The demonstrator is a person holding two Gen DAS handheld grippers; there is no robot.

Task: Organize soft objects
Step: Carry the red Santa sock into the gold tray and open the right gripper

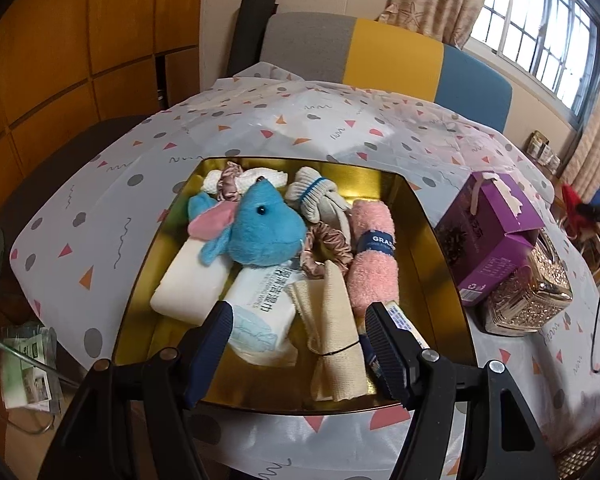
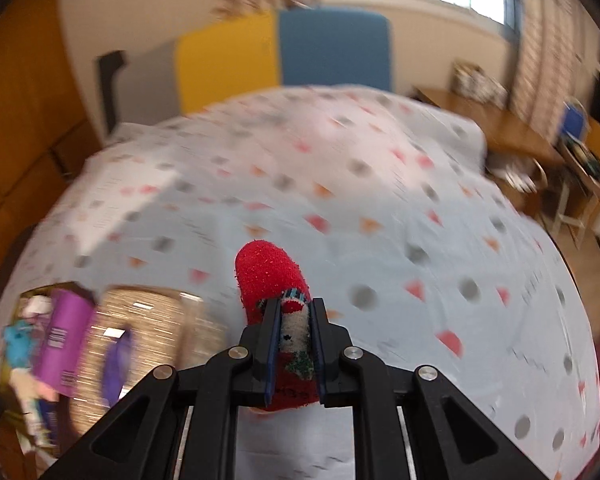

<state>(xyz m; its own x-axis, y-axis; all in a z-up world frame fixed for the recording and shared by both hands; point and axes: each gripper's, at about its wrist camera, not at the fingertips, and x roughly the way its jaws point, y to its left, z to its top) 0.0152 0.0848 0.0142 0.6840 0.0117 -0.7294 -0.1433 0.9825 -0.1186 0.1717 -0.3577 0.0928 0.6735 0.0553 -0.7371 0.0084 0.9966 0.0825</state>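
A gold tin box (image 1: 428, 256) sits on the patterned tablecloth and holds soft things: a blue plush toy (image 1: 260, 228), a pink rolled towel (image 1: 372, 256), a beige cloth (image 1: 332, 328), grey-white socks (image 1: 320, 196), a pink scrunchie (image 1: 328, 248) and white tissue packs (image 1: 260, 304). My left gripper (image 1: 300, 324) is open and empty, hovering over the box's near side. My right gripper (image 2: 294, 308) is shut on a red Christmas sock (image 2: 270, 276) and holds it above the tablecloth, right of the box (image 2: 24, 300). The right wrist view is blurred.
A purple carton (image 1: 488, 236) and a glittery gold tissue box (image 1: 528, 292) stand right of the tin; both show in the right wrist view (image 2: 66, 340). A grey, yellow and blue chair back (image 1: 380, 52) is behind the table. A wooden desk (image 2: 500, 124) stands far right.
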